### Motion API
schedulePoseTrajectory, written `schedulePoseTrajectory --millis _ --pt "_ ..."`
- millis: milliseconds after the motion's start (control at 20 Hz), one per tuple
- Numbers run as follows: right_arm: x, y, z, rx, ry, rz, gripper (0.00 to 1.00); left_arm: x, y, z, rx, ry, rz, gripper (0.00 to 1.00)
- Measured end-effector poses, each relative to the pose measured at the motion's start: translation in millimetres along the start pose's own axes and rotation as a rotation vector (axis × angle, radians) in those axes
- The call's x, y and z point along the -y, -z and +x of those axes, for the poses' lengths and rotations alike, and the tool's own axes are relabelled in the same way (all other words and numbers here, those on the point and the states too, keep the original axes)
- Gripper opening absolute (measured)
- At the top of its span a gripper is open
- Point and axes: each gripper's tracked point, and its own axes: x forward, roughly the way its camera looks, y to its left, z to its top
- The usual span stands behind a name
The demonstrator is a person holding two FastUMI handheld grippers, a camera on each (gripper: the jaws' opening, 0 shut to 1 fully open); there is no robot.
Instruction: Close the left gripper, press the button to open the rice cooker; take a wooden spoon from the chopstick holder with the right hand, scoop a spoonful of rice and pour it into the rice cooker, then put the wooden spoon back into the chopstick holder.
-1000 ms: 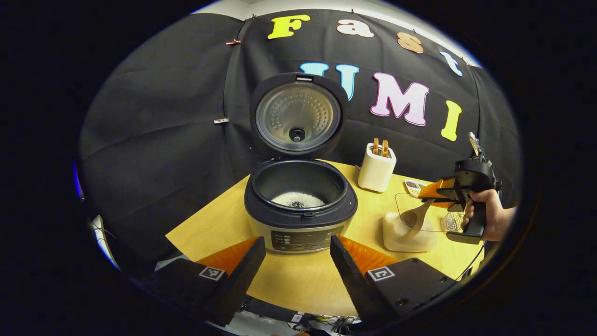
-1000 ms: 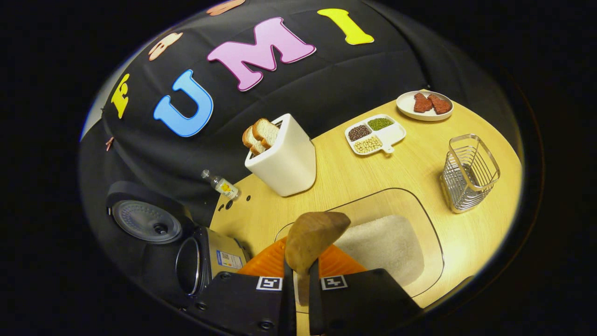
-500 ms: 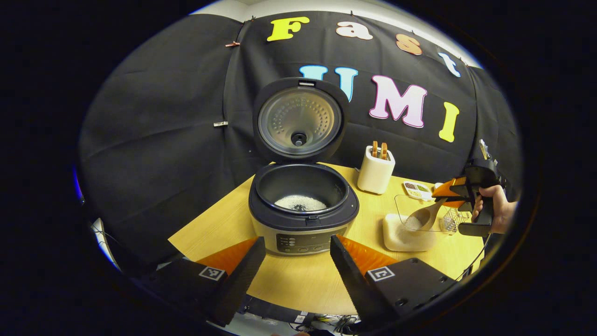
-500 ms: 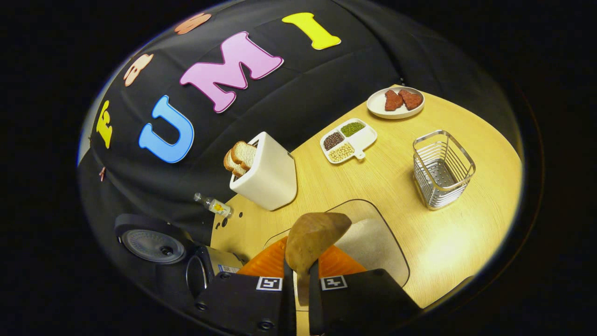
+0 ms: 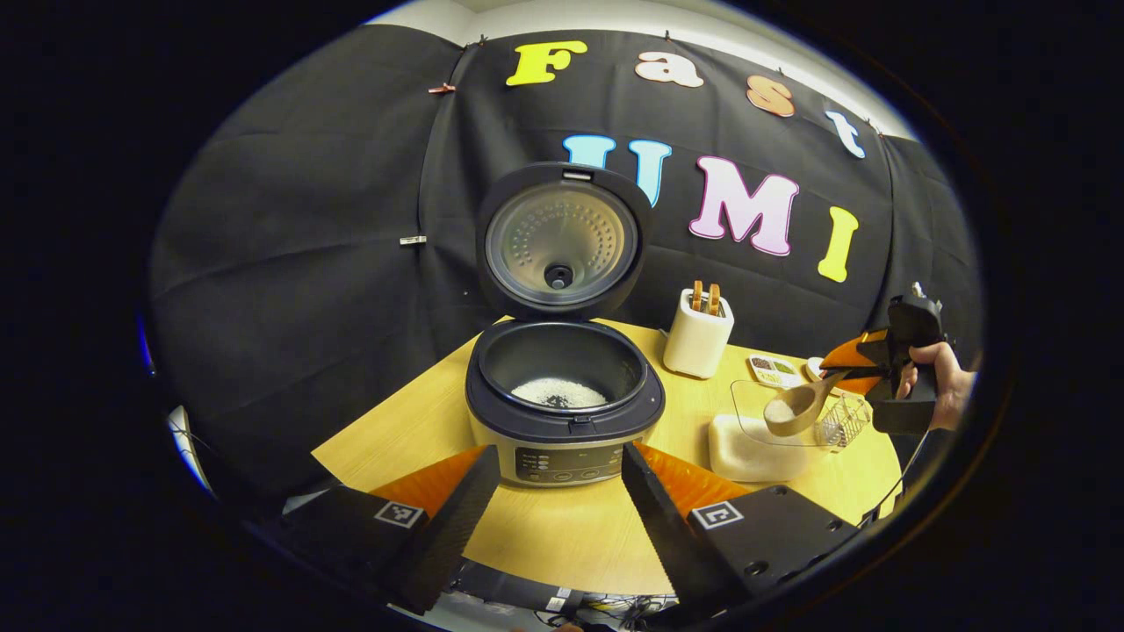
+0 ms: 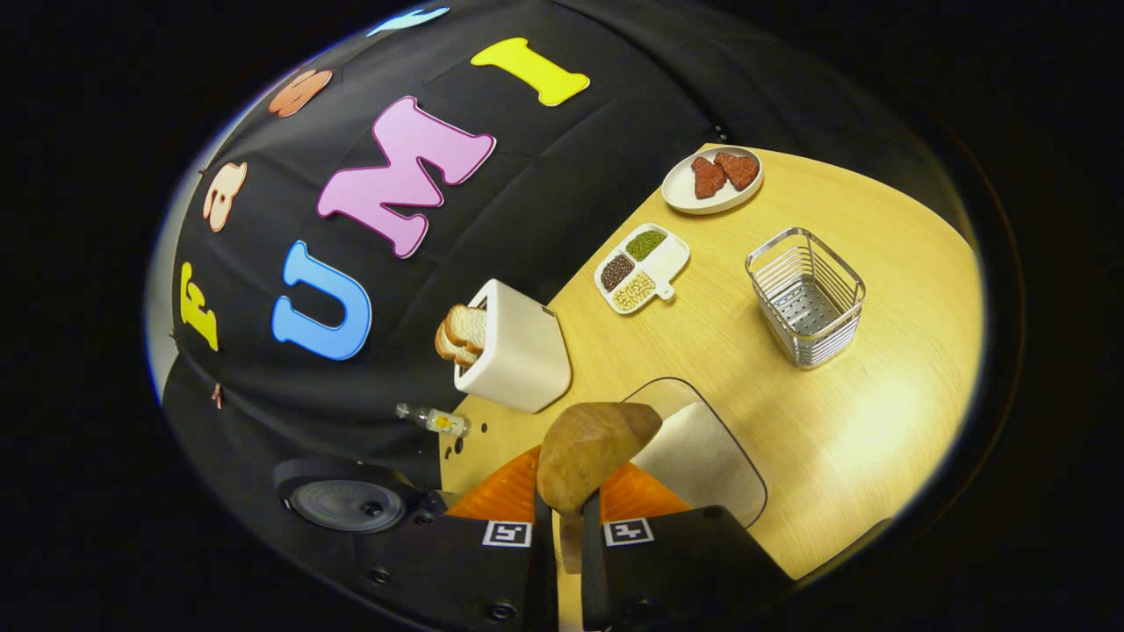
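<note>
Over the clear rice bin (image 5: 760, 412) at the right of the counter (image 5: 562, 535), the spoon (image 5: 797, 409) hangs in the air with rice heaped in its bowl. Its long axis runs roughly level, handle toward the right gripper (image 5: 856, 372) and bowl pointing left toward the cooker (image 5: 562, 412), the bowl end dipping a little. In the right gripper view the spoon (image 6: 590, 452) points straight away from the camera, its handle pinched between the narrow jaws of the right gripper (image 6: 569, 535). A hand (image 5: 940, 386) holds that gripper at the far right.

The bin (image 6: 702, 456) holds white rice. The cooker stands mid-counter with its lid (image 5: 562, 237) upright and open, a patch of rice on the floor of its pot. Its front panel carries buttons, but the print is too small to read.

The left gripper (image 5: 558, 505) sits near the front edge, jaws spread wide on either side of the cooker's panel, touching nothing.

Behind the bin stands a white toaster (image 6: 514, 355) with two bread slices. Farther right lie a divided dish (image 6: 641, 268) of beans, a plate (image 6: 711, 180) with two reddish pieces, and the wire holder (image 6: 806, 297). A small bottle (image 6: 432, 420) lies on its side by the wall; its label cannot be read.
</note>
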Motion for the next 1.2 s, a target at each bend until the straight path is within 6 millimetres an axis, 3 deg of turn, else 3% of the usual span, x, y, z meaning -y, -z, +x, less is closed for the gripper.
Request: schedulePoseTrajectory --millis 450,550,600,650,1200 --pt "-89.9 24.2 -15.5 -0.043 -0.145 0.002 0.15 -19.0 -8.4 -5.6 0.041 0.012 -0.003 0.95" --pt "-111.0 35.0 -16.7 -0.059 -0.177 -0.007 0.15 -26.0 -8.8 -5.9 0.048 0.01 0.004 0.95" --pt "-122.5 40.3 -17.5 -0.065 -0.192 -0.012 0.1 -28.6 -8.4 -6.5 0.053 0.01 0.006 0.95" --pt "-132.8 45.7 -17.3 -0.074 -0.206 -0.021 0.15 -30.9 -8.8 -7.0 0.056 0.01 0.004 0.95" --pt "-231.2 119.9 1.6 -0.114 -0.325 -0.233 0.15 -57.5 1.7 -18.0 0.064 0.008 -0.069 0.95"
